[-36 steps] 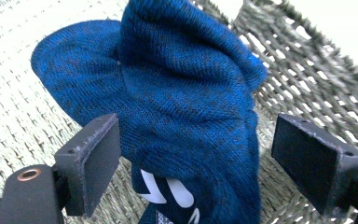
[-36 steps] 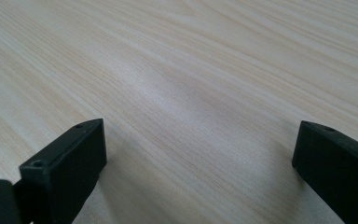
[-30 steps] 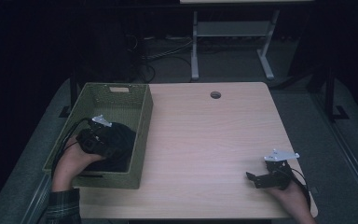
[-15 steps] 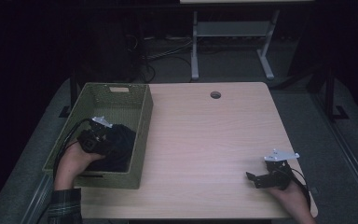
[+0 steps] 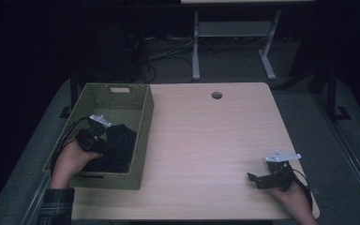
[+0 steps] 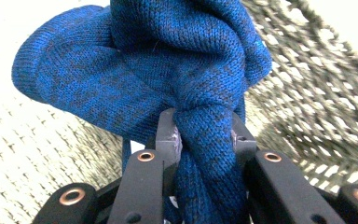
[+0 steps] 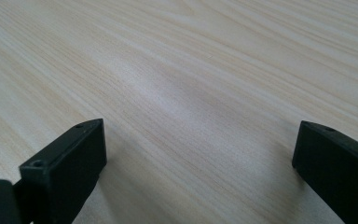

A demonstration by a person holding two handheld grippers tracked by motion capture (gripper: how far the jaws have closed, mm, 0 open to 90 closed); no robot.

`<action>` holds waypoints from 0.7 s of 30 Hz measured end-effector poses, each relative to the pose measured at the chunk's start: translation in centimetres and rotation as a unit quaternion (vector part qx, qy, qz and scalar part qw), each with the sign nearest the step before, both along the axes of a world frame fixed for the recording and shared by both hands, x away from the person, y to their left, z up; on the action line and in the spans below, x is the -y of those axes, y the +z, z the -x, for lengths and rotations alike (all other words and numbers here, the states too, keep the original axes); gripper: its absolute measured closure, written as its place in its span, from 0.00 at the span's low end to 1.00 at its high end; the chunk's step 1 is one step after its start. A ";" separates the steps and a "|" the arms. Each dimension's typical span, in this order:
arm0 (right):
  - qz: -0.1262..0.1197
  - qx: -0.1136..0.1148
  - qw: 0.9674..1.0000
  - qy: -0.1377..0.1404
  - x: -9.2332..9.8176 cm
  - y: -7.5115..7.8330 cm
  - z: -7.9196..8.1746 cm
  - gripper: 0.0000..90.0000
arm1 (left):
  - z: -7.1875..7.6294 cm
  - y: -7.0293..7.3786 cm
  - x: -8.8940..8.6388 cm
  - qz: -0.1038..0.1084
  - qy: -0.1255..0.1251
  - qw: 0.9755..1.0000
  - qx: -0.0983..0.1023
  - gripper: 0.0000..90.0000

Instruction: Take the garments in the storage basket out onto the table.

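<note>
Left gripper (image 6: 204, 140) jaws just closed, pinching blue knitted cloth (image 6: 168, 70) inside the green woven basket (image 5: 143, 122). Right gripper (image 7: 198, 154) jaws open wide (nothing between), on the light wooden tabletop (image 5: 206, 140) well right of the basket.

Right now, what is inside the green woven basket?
Inside the basket lies a blue knitted garment, bunched up; the left tool has just closed on a fold of it. What lies under the garment is covered.
</note>
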State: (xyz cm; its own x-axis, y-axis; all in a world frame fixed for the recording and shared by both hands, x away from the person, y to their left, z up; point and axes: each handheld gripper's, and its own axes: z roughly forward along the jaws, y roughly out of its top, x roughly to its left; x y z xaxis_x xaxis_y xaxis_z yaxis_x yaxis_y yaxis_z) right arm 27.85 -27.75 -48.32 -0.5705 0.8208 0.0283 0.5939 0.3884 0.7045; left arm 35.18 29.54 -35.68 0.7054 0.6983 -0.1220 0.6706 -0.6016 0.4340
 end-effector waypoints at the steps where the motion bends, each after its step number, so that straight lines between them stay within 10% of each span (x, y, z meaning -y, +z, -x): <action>1: 0.000 0.000 1.000 0.000 0.0 0.0 0.0 0.03 | 0.0 0.2 0.0 0.002 -0.002 1.000 -0.002 0.80; 21: 0.000 -0.001 1.000 -0.001 0.0 0.0 0.0 0.03 | 0.0 5.5 0.3 -0.002 0.003 1.000 0.020 0.81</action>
State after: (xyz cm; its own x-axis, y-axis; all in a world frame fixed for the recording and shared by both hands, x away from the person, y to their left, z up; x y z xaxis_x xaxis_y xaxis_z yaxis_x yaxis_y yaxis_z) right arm 27.84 -27.74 -48.31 -0.5693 0.8216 0.0295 0.5954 0.3873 0.7039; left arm 35.16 29.24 -30.14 0.7056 0.7027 -0.0911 0.6564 -0.5998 0.4575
